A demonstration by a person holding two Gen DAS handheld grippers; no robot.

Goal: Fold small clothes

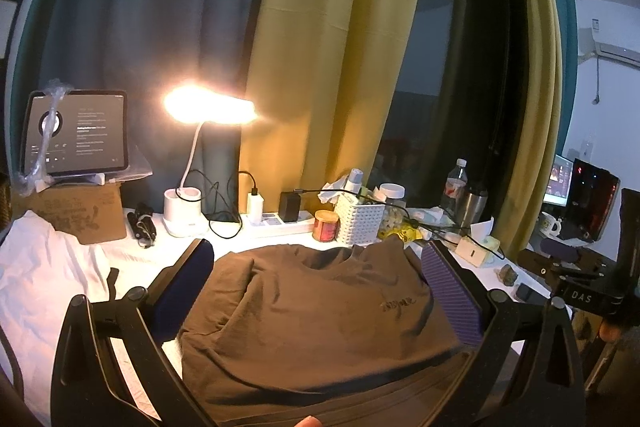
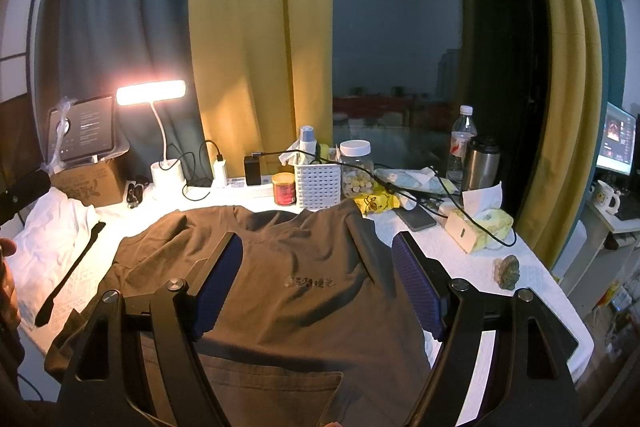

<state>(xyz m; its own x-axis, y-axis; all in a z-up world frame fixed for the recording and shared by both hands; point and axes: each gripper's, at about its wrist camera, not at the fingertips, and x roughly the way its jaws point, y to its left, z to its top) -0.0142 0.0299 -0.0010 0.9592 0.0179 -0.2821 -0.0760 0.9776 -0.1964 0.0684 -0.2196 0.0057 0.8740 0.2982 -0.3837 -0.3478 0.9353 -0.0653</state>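
A brown T-shirt (image 1: 320, 311) lies spread on the white table, collar toward the far side, with a small dark print on its chest. It also shows in the right wrist view (image 2: 288, 291). My left gripper (image 1: 320, 259) is open above the shirt, its blue pads wide apart on either side of the cloth. My right gripper (image 2: 318, 251) is open too and hovers over the shirt's chest. Neither holds anything. The right gripper's body (image 1: 588, 291) shows at the right edge of the left wrist view.
A lit desk lamp (image 2: 152, 95), a tablet (image 2: 82, 131) on a cardboard box, a power strip, a red candle jar (image 2: 285, 189), a white basket (image 2: 318, 183), a jar, bottles, a tissue box (image 2: 480, 223) and cables line the far edge. White cloth (image 1: 44, 267) lies left.
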